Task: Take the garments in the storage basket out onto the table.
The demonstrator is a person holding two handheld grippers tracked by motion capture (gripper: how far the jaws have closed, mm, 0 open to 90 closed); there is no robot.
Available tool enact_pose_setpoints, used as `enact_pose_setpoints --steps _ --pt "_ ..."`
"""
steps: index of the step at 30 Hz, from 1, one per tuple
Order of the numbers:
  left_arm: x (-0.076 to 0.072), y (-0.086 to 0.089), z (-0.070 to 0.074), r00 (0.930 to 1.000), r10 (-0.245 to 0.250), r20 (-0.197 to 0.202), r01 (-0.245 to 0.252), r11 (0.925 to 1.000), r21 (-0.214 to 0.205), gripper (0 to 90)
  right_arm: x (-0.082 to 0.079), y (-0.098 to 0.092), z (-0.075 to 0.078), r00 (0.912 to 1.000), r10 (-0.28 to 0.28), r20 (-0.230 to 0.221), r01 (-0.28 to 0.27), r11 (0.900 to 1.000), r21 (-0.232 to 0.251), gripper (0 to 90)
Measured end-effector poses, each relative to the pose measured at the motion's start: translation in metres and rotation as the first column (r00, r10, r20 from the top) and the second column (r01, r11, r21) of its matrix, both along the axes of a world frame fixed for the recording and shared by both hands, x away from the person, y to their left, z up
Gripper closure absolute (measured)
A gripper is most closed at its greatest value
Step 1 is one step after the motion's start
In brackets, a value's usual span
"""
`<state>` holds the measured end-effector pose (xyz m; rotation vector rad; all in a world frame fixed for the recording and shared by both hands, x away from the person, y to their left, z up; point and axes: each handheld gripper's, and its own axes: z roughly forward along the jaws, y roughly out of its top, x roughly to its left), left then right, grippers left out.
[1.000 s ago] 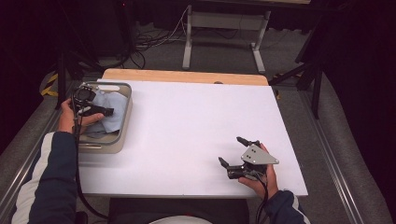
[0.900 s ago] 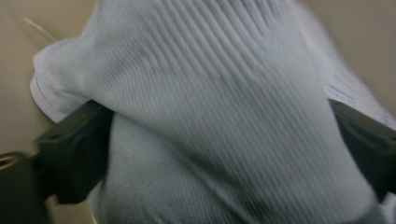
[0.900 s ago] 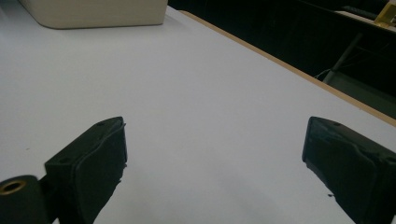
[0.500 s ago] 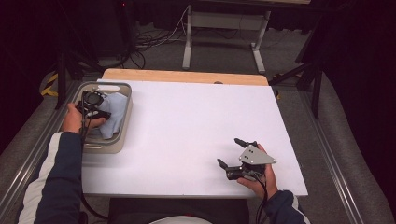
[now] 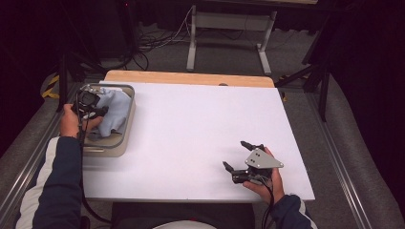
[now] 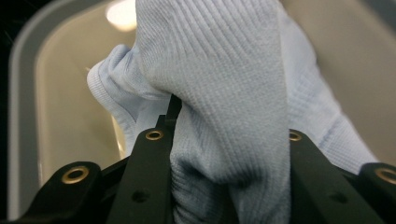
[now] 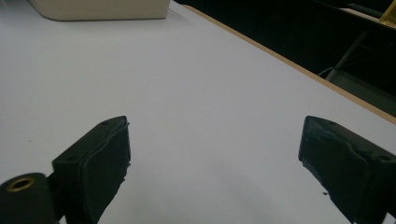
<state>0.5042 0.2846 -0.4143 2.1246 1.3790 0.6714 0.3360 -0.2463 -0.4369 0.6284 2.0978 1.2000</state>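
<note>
**Blue cloth pinched in the left tool over the tray**

White tabletop (image 5: 191, 138) carried a beige tray (image 5: 125, 129) at its far left edge. Inside the tray lay a pale blue ribbed cloth (image 5: 112, 112), bunched up. The left tool (image 5: 98, 112) reached into the tray, and its jaws had just been closing with a fold of the cloth (image 6: 224, 93) between them; in the left gripper view the fabric filled the gap and draped over both jaws. The right tool (image 5: 243, 155) rested near the tabletop's near right corner, well apart from the tray, jaws wide with nothing between them.
</note>
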Motion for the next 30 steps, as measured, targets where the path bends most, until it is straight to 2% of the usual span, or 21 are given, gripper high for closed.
enact_pose_setpoints --steps 1,5,7,8,9,10,12,13,18,19,20,22,24,26,27,28,29,30 --pt "0.000 0.000 0.000 1.0000 0.000 0.000 0.000 1.0000 0.000 70.2 0.000 0.000 0.000 1.0000 0.000 0.000 0.000 1.0000 0.000 9.5" --pt "-0.008 0.003 0.008 0.9978 0.013 0.065 -0.010 0.9993 -0.037 70.4 0.000 0.000 0.000 1.0000 -0.004 0.000 0.004 1.0000 0.004 9.7" --pt "-0.010 0.004 0.010 0.9973 0.013 0.072 -0.010 0.9990 -0.044 70.6 0.000 0.000 0.000 1.0000 -0.003 0.001 0.003 1.0000 0.004 9.6" --pt "-0.014 0.004 0.014 0.9949 0.019 0.099 -0.013 0.9982 -0.058 70.7 0.000 0.000 0.001 1.0000 -0.004 0.003 0.004 1.0000 0.005 9.7" --pt "-0.014 0.004 0.014 0.9949 0.019 0.099 -0.013 0.9982 -0.058 70.7 0.000 0.000 0.001 1.0000 -0.004 0.003 0.004 1.0000 0.005 9.7" --pt "-0.017 0.005 0.017 0.9922 0.021 0.123 -0.014 0.9979 -0.063 70.8 0.000 0.000 0.001 1.0000 -0.005 0.006 0.005 1.0000 0.006 9.7" --pt "-0.019 0.005 0.019 0.9910 0.022 0.132 -0.013 0.9975 -0.069 70.9 0.000 0.000 0.001 0.9999 -0.008 0.009 0.008 0.9999 0.008 9.8" --pt "-0.022 0.006 0.023 0.9867 0.032 0.159 -0.019 0.9966 -0.080 71.0 0.000 0.000 0.002 0.9999 -0.008 0.010 0.008 0.9999 0.013 9.9" --pt "-0.028 0.011 0.029 0.9773 0.045 0.207 -0.021 0.9932 -0.115 71.1 0.000 -0.001 0.002 0.9999 -0.007 0.015 0.007 0.9999 0.012 9.8" --pt "-0.028 0.011 0.029 0.9773 0.045 0.207 -0.021 0.9932 -0.115 71.1 0.000 -0.001 0.002 0.9999 -0.007 0.015 0.007 0.9999 0.012 9.8" --pt "-0.031 0.011 0.032 0.9720 0.048 0.230 -0.021 0.9924 -0.121 71.1 0.000 -0.001 0.002 0.9998 -0.010 0.016 0.010 0.9999 0.014 9.8" --pt "-0.032 0.011 0.034 0.9700 0.049 0.238 -0.018 0.9914 -0.130 71.1 0.000 -0.001 0.002 0.9998 -0.013 0.017 0.013 0.9998 0.015 9.8" --pt "-0.036 0.010 0.038 0.9637 0.049 0.262 -0.010 0.9892 -0.146 71.1 0.000 -0.002 0.002 0.9998 -0.016 0.015 0.016 0.9997 0.018 9.8" --pt "-0.038 0.009 0.042 0.9587 0.048 0.280 -0.006 0.9890 -0.148 71.0 0.000 -0.002 0.003 0.9997 -0.016 0.016 0.016 0.9997 0.018 9.8" --pt "-0.038 0.009 0.042 0.9587 0.048 0.280 -0.006 0.9890 -0.148 71.1 0.000 -0.002 0.003 0.9997 -0.016 0.016 0.016 0.9997 0.018 9.8" --pt "-0.040 0.007 0.046 0.9540 0.043 0.297 0.003 0.9883 -0.152 71.1 0.000 -0.001 0.003 0.9997 -0.016 0.020 0.016 0.9997 0.019 9.8" --pt "-0.040 0.007 0.046 0.9540 0.043 0.297 0.003 0.9883 -0.152 71.1 0.000 -0.001 0.003 0.9997 -0.016 0.020 0.016 0.9997 0.019 9.8" --pt "-0.042 0.006 0.049 0.9485 0.044 0.314 0.006 0.9878 -0.156 71.1 -0.001 -0.002 0.003 0.9997 -0.015 0.020 0.015 0.9997 0.018 9.8"
